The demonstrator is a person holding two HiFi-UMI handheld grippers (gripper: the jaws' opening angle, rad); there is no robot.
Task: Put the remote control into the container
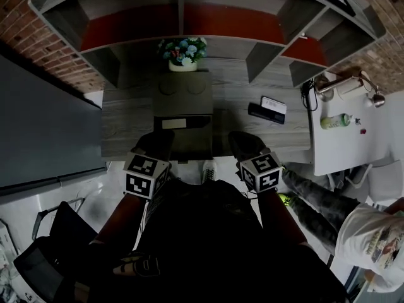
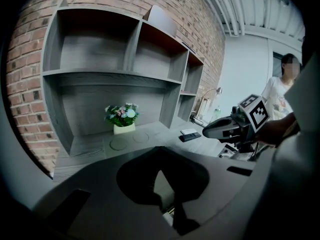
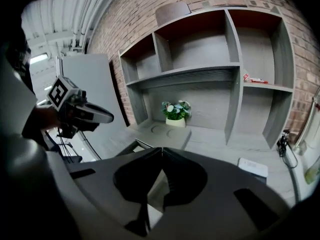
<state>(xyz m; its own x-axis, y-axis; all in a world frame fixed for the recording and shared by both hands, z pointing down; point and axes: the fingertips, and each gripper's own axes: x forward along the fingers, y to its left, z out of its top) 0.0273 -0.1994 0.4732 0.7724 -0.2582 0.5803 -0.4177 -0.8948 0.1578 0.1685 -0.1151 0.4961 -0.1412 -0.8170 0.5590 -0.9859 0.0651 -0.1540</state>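
Note:
The remote control (image 1: 264,113) lies on the right part of the grey desk (image 1: 126,125); it is a flat black slab with a white piece (image 1: 274,104) along its far side. In the left gripper view the remote control (image 2: 190,136) shows beyond the jaws. The dark grey container (image 1: 182,109) stands mid-desk, two round marks on its far top. My left gripper (image 1: 156,142) hovers at the desk's near edge, left of the container's front, its jaws together and empty. My right gripper (image 1: 243,144) hangs level with it on the right, shut on nothing, well short of the remote.
A flower pot (image 1: 183,57) stands behind the container under the shelf unit (image 1: 189,17). A white side table (image 1: 344,144) at the right holds a green bottle (image 1: 334,121) and a lamp (image 1: 353,86). A person (image 1: 369,232) sits at the lower right. A dark panel (image 1: 44,131) fills the left.

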